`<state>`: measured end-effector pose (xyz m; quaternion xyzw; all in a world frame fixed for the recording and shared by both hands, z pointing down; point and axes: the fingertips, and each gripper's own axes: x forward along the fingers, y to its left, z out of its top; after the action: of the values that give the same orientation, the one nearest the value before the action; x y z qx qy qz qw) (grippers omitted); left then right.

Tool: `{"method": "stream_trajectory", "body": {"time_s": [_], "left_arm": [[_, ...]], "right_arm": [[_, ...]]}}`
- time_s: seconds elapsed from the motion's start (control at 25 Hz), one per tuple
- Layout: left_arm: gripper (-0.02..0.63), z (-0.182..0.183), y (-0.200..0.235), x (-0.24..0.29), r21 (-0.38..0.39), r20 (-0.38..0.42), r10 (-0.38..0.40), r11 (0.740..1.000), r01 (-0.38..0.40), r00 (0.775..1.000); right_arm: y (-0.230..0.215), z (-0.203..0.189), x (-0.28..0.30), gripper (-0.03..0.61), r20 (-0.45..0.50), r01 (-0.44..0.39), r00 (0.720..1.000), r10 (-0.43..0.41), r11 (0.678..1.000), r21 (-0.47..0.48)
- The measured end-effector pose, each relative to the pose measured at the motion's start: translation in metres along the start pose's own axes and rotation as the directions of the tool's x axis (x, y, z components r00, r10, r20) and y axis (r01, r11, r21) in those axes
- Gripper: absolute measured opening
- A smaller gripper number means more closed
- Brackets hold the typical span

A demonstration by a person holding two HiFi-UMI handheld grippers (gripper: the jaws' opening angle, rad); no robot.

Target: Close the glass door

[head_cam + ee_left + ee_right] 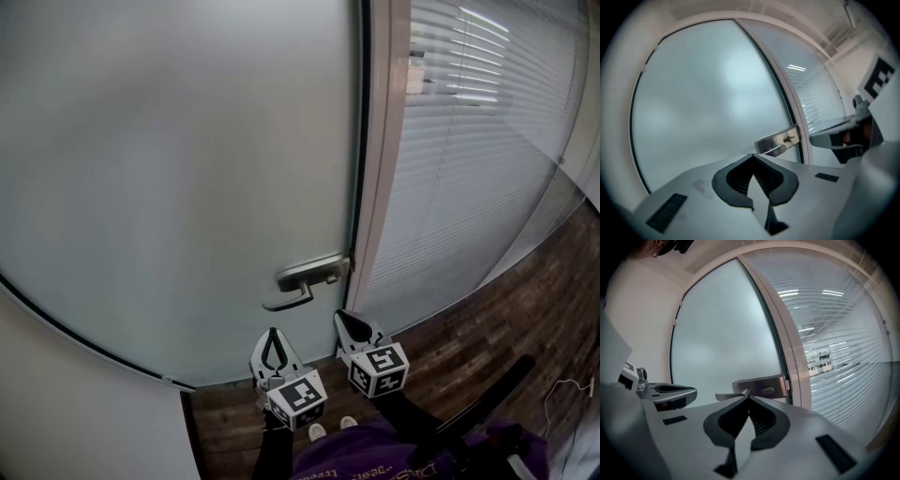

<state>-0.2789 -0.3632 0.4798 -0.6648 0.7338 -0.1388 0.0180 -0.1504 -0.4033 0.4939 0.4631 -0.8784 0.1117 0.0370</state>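
Both your left gripper (272, 336) and right gripper (345, 321) sit closed, empty; the glass door handle (302, 284) lies level just ahead, nearer the right.

Setting: office interior.
We note a frosted glass door (178, 169), a glass partition (469, 187) behind slatted blinds, and a wood-plank floor (497, 328).
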Motion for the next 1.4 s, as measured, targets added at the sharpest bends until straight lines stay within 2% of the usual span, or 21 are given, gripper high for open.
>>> {"method": "stream_trajectory", "body": {"time_s": [0.04,0.08,0.16,0.2,0.24,0.28,0.52,1.4], "left_arm": [[0.002,-0.003,0.004,-0.003,-0.12,0.007,-0.009,0.993,0.009,1.0],[0.002,-0.007,0.007,-0.005,-0.243,0.019,-0.016,0.97,0.02,1.0],[0.002,-0.017,0.013,-0.007,-0.443,0.037,-0.023,0.896,0.037,0.999],[0.002,-0.022,0.014,-0.008,-0.505,0.037,-0.026,0.862,0.041,0.999],[0.002,-0.026,0.014,-0.008,-0.537,0.031,-0.028,0.843,0.041,0.999],[0.002,-0.028,0.014,-0.008,-0.543,0.024,-0.03,0.839,0.038,0.999],[0.002,-0.031,0.013,-0.008,-0.492,0.016,-0.048,0.869,0.049,0.999],[0.002,-0.029,0.013,-0.011,-0.491,0.012,-0.062,0.869,0.06,0.998]], "right_arm": [[0.001,0.0,0.0,-0.003,0.0,0.0,1.0,0.0,1.0,0.002],[0.001,0.0,-0.001,-0.003,0.001,0.0,1.0,0.0,1.0,0.004],[0.003,-0.001,-0.001,-0.003,0.001,-0.003,1.0,0.003,1.0,0.007],[0.004,-0.002,-0.002,-0.003,0.002,-0.006,1.0,0.006,1.0,0.008],[0.006,-0.002,-0.003,-0.003,0.003,-0.009,1.0,0.009,1.0,0.009],[0.007,-0.002,-0.004,-0.003,0.004,-0.013,1.0,0.012,1.0,0.01],[0.013,-0.008,-0.01,-0.003,-0.007,-0.01,1.0,0.01,1.0,0.008],[0.011,-0.011,-0.012,-0.003,-0.027,0.015,1.0,-0.015,1.0,0.005]]}}
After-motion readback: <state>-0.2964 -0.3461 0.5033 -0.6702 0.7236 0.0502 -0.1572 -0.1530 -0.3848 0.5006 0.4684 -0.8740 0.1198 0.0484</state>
